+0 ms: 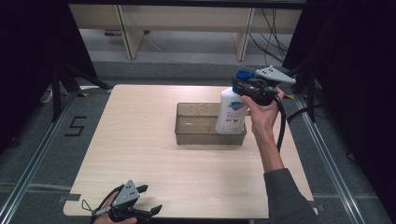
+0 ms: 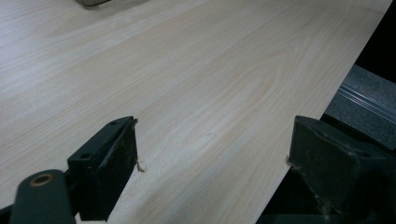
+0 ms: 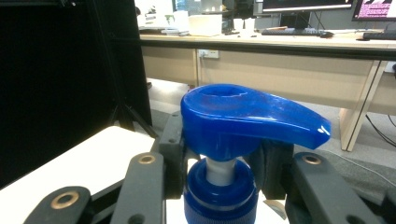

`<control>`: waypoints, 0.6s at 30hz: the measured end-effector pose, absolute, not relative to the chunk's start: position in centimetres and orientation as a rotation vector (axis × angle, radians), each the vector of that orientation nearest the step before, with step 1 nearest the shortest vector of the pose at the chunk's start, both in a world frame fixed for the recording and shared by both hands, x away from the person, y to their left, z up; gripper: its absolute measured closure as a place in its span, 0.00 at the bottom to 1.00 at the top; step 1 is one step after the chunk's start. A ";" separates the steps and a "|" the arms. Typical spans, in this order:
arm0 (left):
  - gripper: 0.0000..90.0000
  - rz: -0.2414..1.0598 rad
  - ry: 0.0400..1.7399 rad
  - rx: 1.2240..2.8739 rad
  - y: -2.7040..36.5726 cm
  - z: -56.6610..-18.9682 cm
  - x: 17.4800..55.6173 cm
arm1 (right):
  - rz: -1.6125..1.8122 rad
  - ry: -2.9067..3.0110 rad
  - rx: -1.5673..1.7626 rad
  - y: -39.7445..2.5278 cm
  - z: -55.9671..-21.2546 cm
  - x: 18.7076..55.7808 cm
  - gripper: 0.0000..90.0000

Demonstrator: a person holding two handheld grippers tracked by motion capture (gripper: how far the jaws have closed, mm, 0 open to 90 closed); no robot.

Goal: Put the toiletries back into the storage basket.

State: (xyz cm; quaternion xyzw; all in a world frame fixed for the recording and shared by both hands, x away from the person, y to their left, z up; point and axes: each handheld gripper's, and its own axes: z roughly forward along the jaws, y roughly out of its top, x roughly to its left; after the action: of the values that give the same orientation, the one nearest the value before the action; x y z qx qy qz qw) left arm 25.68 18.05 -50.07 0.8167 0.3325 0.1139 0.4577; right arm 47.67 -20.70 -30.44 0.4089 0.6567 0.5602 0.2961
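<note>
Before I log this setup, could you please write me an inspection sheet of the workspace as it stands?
Surface: pale wooden table, bare apart from the job's things.
Job's things: white pump bottle with a blue pump head, held upright at the right end of a clear plastic bin; whether it rests on the bin floor cannot be told.
Clutter: nothing seen.
Grippers: right gripper has its jaws closed around the bottle's neck under the pump head; left gripper sits at the table's near edge, jaws wide open and holding nothing.
Cables: black cable hangs from the right gripper.
Surroundings: grey floor, floor rails, desks behind, loose wires under them.
</note>
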 end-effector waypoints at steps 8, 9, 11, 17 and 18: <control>0.17 0.282 0.818 2.012 18.1 -50.0 25.7 | 1.483 1.755 1.085 -20.7 -30.9 47.8 0.68; 0.17 0.282 0.818 2.012 18.1 -50.0 25.7 | 1.477 1.755 1.096 -20.7 -31.0 47.7 0.68; 0.17 0.281 0.819 2.012 18.1 -50.1 25.7 | 1.480 1.757 1.099 -20.8 -31.1 47.8 0.68; 0.17 0.282 0.820 2.012 18.0 -50.1 25.7 | 1.484 1.758 1.114 -20.9 -31.8 47.8 0.68; 0.17 0.281 0.820 2.011 18.0 -50.1 25.7 | 1.482 1.763 1.117 -21.0 -32.0 47.9 0.68</control>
State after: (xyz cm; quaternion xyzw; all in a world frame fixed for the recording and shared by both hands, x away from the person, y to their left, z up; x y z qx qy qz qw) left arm 25.68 18.03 -50.07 0.8164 0.3330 0.1142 0.4579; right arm 47.87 -21.00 -31.97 0.4181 0.6598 0.5547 0.2867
